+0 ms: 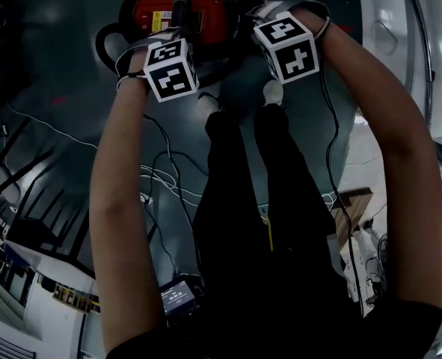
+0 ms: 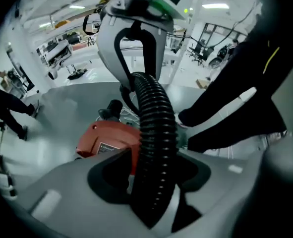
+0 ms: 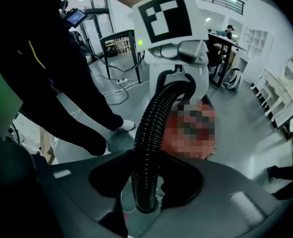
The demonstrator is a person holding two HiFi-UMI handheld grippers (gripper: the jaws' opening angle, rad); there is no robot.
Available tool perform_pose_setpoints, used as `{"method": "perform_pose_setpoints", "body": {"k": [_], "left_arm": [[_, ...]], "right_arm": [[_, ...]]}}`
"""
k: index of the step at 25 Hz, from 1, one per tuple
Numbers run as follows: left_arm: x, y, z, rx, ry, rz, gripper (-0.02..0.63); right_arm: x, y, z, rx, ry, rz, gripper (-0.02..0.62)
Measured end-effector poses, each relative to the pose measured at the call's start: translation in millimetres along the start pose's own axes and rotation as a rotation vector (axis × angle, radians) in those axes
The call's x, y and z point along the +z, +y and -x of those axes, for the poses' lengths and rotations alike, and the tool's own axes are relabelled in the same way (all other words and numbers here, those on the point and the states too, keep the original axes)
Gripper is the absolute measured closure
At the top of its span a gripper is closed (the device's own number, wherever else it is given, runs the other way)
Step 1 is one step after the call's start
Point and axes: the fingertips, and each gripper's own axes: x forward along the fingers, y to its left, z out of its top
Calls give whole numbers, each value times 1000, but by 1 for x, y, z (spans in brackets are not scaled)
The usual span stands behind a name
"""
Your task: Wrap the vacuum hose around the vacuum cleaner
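Observation:
The red vacuum cleaner (image 1: 179, 13) stands on the grey floor ahead of the person's feet, and it also shows in the left gripper view (image 2: 106, 138). Its black ribbed hose (image 2: 156, 128) runs from my left gripper (image 2: 153, 185) straight across to my right gripper (image 2: 136, 58). The right gripper view shows the same hose (image 3: 148, 143) passing through my right gripper (image 3: 146, 182) and up into my left gripper (image 3: 178, 81). Both grippers point steeply down over the vacuum, each shut on the hose. In the head view the marker cubes (image 1: 172, 69) (image 1: 288, 47) hide the jaws.
The person's black-trousered legs and white shoes (image 1: 271, 92) stand just behind the vacuum. Thin cables (image 1: 168, 174) trail over the floor. A wooden pallet (image 1: 353, 208) lies to the right. Other people's legs (image 2: 7, 110), tables and shelves stand farther off.

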Motion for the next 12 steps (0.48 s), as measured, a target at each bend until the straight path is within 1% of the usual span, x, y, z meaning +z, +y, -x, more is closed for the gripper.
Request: {"method": "perform_pose_setpoints", "body": {"k": [1, 2, 3, 5, 8, 10, 12], "left_arm": [[0, 3, -1, 12, 14, -20, 393], [0, 5, -1, 21, 20, -27, 427], [1, 8, -1, 30, 16, -20, 440], [4, 12, 0, 50, -1, 9, 448], [3, 11, 0, 60, 11, 14, 449], [2, 7, -1, 73, 22, 3, 446], [2, 7, -3, 99, 17, 8, 448]], "right_arm": [[2, -3, 2, 2, 2, 2, 426], [1, -7, 3, -1, 12, 8, 425], [-3, -11, 3, -9, 29, 17, 424], [-11, -18, 2, -49, 72, 40, 417], [-22, -32, 8, -139, 115, 61, 330], [-30, -46, 20, -210, 118, 36, 332], [-41, -58, 33, -257, 112, -14, 331]]}}
